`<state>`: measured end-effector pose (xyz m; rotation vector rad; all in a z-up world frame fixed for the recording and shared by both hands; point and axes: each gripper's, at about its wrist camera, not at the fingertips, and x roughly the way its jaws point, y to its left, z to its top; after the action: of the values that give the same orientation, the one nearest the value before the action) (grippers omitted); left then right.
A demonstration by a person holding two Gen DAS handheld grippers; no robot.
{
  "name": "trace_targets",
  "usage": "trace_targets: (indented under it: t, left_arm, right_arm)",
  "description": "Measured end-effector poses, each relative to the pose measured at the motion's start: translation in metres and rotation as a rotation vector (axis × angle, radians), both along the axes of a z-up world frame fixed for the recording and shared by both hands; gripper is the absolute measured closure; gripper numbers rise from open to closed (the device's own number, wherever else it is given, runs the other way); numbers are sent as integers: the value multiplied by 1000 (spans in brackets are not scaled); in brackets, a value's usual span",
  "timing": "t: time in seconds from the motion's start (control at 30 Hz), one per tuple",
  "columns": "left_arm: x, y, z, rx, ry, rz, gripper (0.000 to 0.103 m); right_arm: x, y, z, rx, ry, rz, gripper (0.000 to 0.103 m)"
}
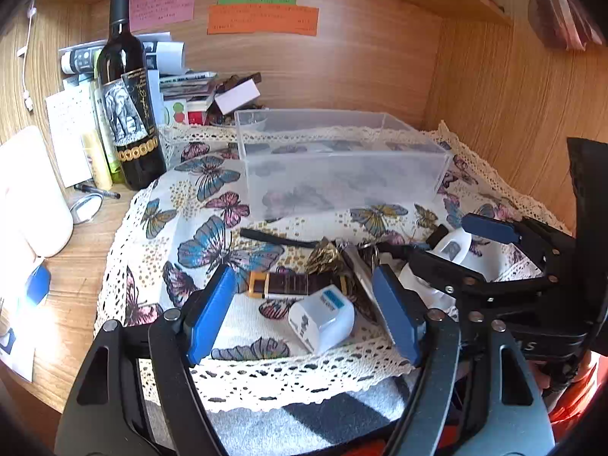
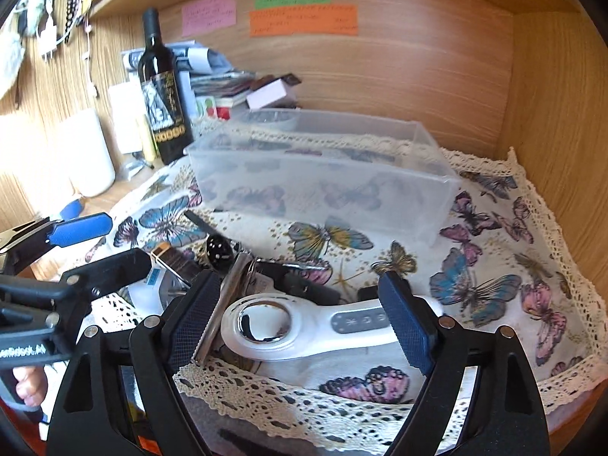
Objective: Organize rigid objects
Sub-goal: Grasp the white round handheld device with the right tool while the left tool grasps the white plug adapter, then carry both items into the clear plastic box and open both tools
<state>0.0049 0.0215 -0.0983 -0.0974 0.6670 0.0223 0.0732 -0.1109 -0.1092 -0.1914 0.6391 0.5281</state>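
Note:
A clear plastic box [image 1: 342, 159] [image 2: 323, 174] stands empty on the butterfly cloth [image 1: 197, 205] [image 2: 494, 250]. In front of it lies a small pile: a white travel adapter [image 1: 323, 319], a brown-and-gold lighter-like bar [image 1: 285, 285], a black strap [image 1: 277, 241], keys [image 2: 250, 269] and a white handheld device with a chrome ring [image 2: 304, 326]. My left gripper [image 1: 304, 315] is open, its fingers on either side of the adapter. My right gripper [image 2: 300, 323] is open around the white device [image 1: 452, 250].
A wine bottle [image 1: 129, 95] [image 2: 163, 91], papers and books [image 1: 190, 83] stand at the back left. A white jar [image 1: 30, 197] [image 2: 87, 152] and a pen [image 1: 97, 191] sit on the wooden desk. Wooden walls [image 2: 551, 114] close the back and right.

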Motion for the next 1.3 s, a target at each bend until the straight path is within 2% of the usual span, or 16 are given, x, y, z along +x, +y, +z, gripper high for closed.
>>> trace_targets:
  t: [0.1, 0.33, 0.53, 0.6, 0.67, 0.83, 0.93, 1.0, 1.1, 1.3]
  left_arm:
    - [-2, -2, -5, 6, 18, 2, 28]
    - [1, -9, -15, -1, 48, -12, 30]
    - [9, -14, -26, 1, 84, -26, 42]
    - [12, -14, -30, -4, 96, -23, 53]
    - [15, -12, -34, -19, 109, -23, 61]
    - [15, -10, -35, -31, 97, -19, 61]
    - [13, -12, -35, -22, 89, -15, 61]
    - [12, -13, -35, -11, 86, -13, 62]
    - [9, -14, -32, 1, 76, -15, 62]
    - [4, -18, -14, 29, 17, -28, 62]
  right_arm:
    - [2, 5, -11, -44, 0, -5, 19]
    - [0, -9, -20, -65, 21, -28, 24]
    - [-1, -40, -24, -73, 49, -109, 26]
    - [-1, -54, -27, -72, 64, -151, 26]
    - [0, -65, -28, -55, 83, -180, 31]
    - [-1, -62, -21, -10, 68, -175, 30]
    - [7, -51, -27, -14, 76, -190, 30]
    - [13, -49, -34, -27, 74, -248, 36]
    - [11, -52, -34, -31, 37, -302, 62]
    - [4, -74, -23, 17, 43, -304, 64]
